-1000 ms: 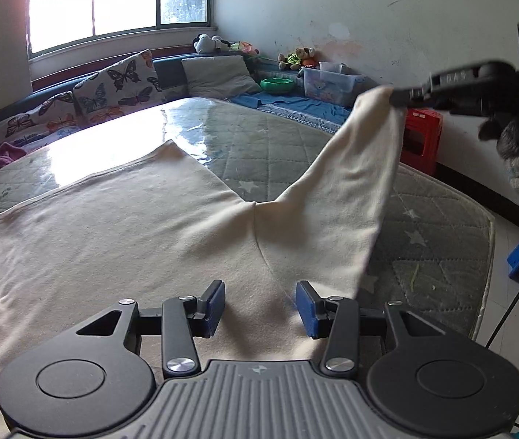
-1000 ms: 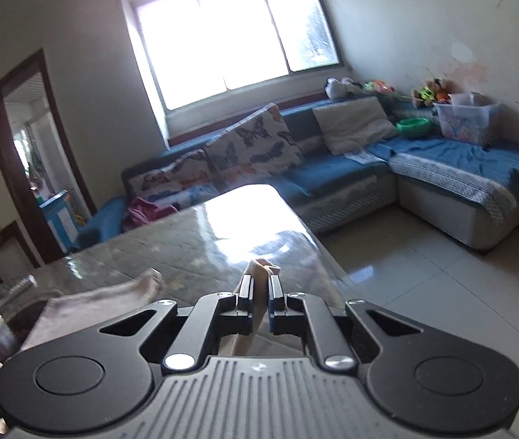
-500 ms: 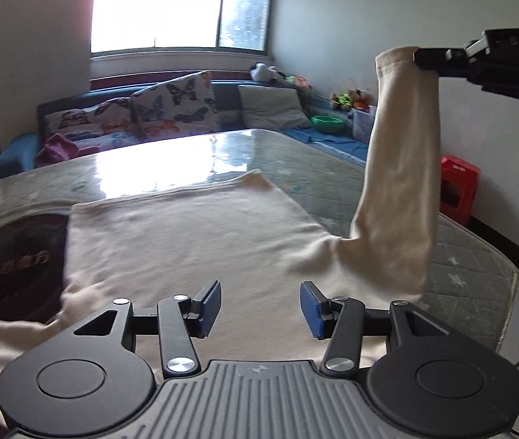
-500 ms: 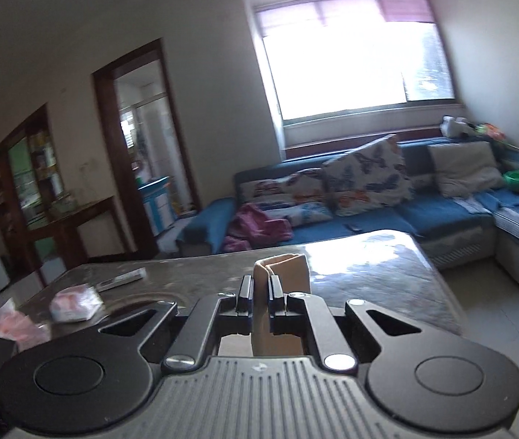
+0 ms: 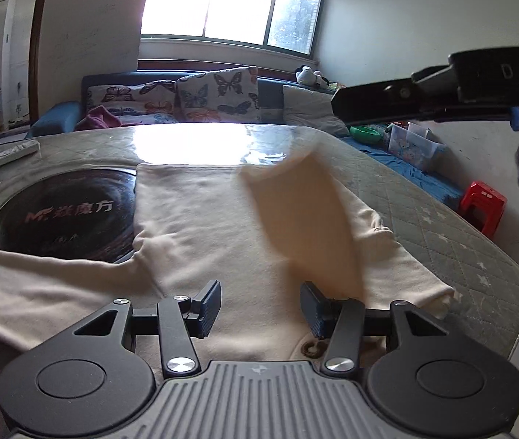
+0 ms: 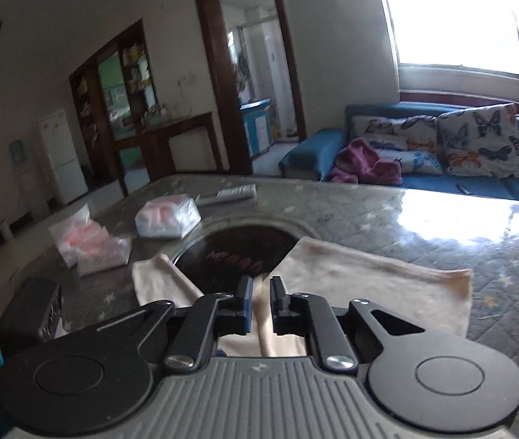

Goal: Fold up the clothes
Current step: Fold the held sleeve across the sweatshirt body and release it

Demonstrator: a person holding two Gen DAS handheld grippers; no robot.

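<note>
Room: living room with a bright window, a blue sofa [image 5: 58,120] carrying butterfly cushions [image 5: 219,89], and a doorway to further rooms; a quilted-cover table [image 5: 442,226] with a glossy sheet on top stands in the middle.
Garment: cream long-sleeved top [image 5: 200,219] spread flat across the table, body in the centre, partly covering a dark round inset [image 5: 58,216] with printed lettering.
Right sleeve: blurred in mid-air [image 5: 307,219], swung over the body of the top, judged to be the sleeve fold-in.
Left sleeve: lying out flat [image 5: 40,274] past the dark inset, not yet folded.
Right claw: seen from the left wrist view as a dark bar [image 5: 398,104] high above the table; its own view [image 6: 259,294] shows cream fabric between the pads while the jaws are opening, so the sleeve is probably being released.
Left claw: open [image 5: 261,303], nothing between the pads, hovering low over the near part of the top, tilted downward, likely ready to pin or smooth the cloth.
Table clutter: plastic packets [image 6: 93,245], tissue pack [image 6: 168,217] and a remote [image 6: 228,194] well apart from the top.
</note>
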